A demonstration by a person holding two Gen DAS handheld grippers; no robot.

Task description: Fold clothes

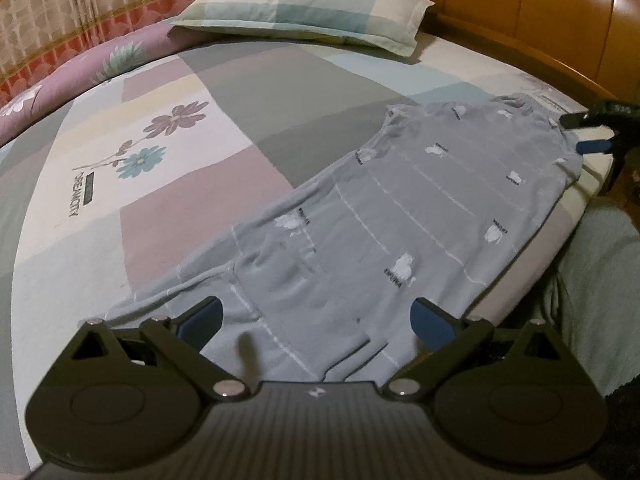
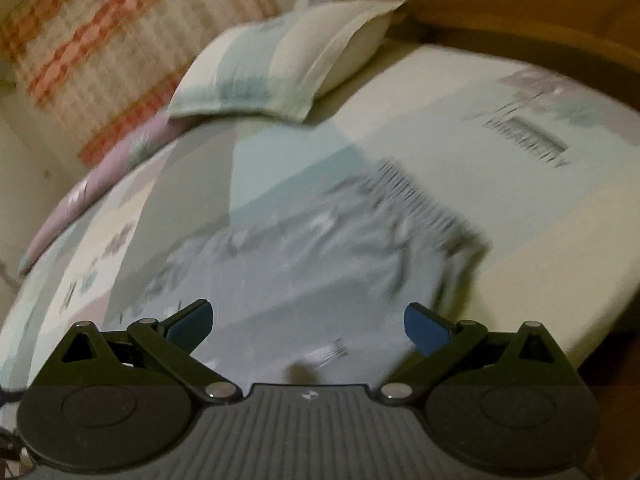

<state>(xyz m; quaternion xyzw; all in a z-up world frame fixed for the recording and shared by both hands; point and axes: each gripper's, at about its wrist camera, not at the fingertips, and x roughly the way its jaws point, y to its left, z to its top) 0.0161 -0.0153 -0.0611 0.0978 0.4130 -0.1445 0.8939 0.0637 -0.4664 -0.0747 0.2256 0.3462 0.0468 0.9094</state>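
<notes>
Both grippers [image 1: 316, 320] [image 2: 308, 322] low over grey trousers [image 1: 400, 208], fingers spread.

A home bedroom — bed [image 1: 224, 80], pillow [image 1: 304, 4], wooden headboard [image 1: 520, 8], curtains [image 1: 60, 20]

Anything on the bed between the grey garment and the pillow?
No. In the left wrist view, only bare patchwork bedsheet lies between the grey garment and the pillow. The blurred right wrist view shows the same.

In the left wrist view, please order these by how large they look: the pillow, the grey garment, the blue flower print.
1. grey garment
2. pillow, though it lies farther away, so its true size is unsure
3. blue flower print
</notes>
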